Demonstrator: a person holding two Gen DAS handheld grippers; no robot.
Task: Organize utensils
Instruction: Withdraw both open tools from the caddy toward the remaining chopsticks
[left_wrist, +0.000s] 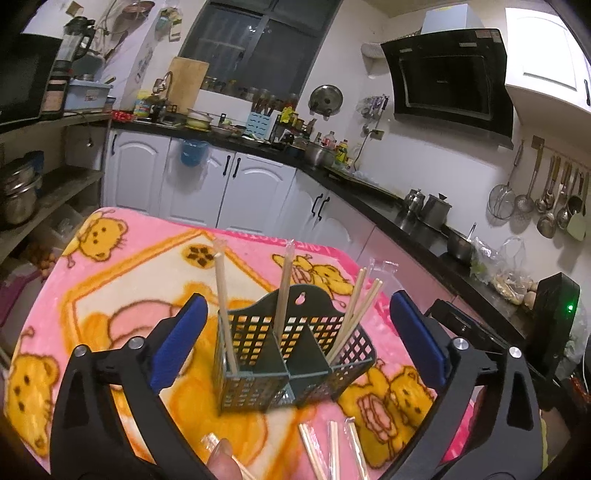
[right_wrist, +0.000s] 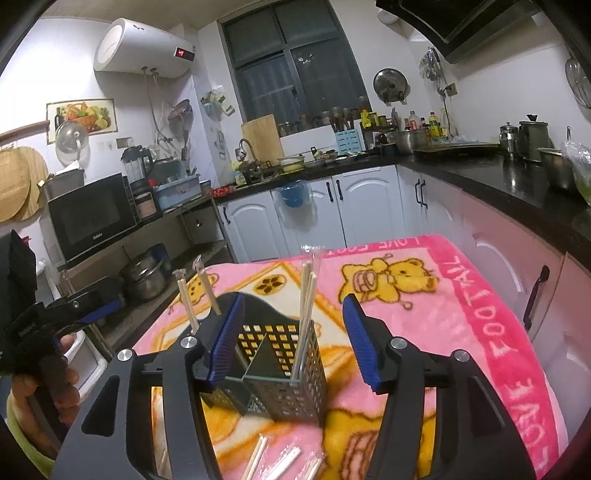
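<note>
From the left wrist view, the left tongs (left_wrist: 295, 332) stand wide apart with nothing pressed between the blue pads (left_wrist: 177, 341), and the dark green utensil caddy (left_wrist: 291, 354) sits straight ahead in the gap, clear of both pads. It rests on the tabletop, which is covered by a pink bear-print blanket (left_wrist: 122, 280). One wrapped chopstick pair (left_wrist: 224, 295) leans in the caddy's left compartment, another (left_wrist: 285, 288) rises from the middle, and a bare bundle of chopsticks (left_wrist: 356, 310) fans out of the right one. More wrapped chopsticks (left_wrist: 332, 450) lie flat on the blanket just below the tongs, near a fingertip (left_wrist: 221, 459) (only its tip shows). In the right wrist view, the right tongs (right_wrist: 293, 339) are partly open, holding nothing; the caddy (right_wrist: 280, 373) stands between their fingers, apart from the pads, with upright chopsticks (right_wrist: 306, 314) in the near compartment. Loose chopsticks (right_wrist: 284, 461) lie beneath them, and the other tongs (right_wrist: 86, 310) show at far left.
</note>
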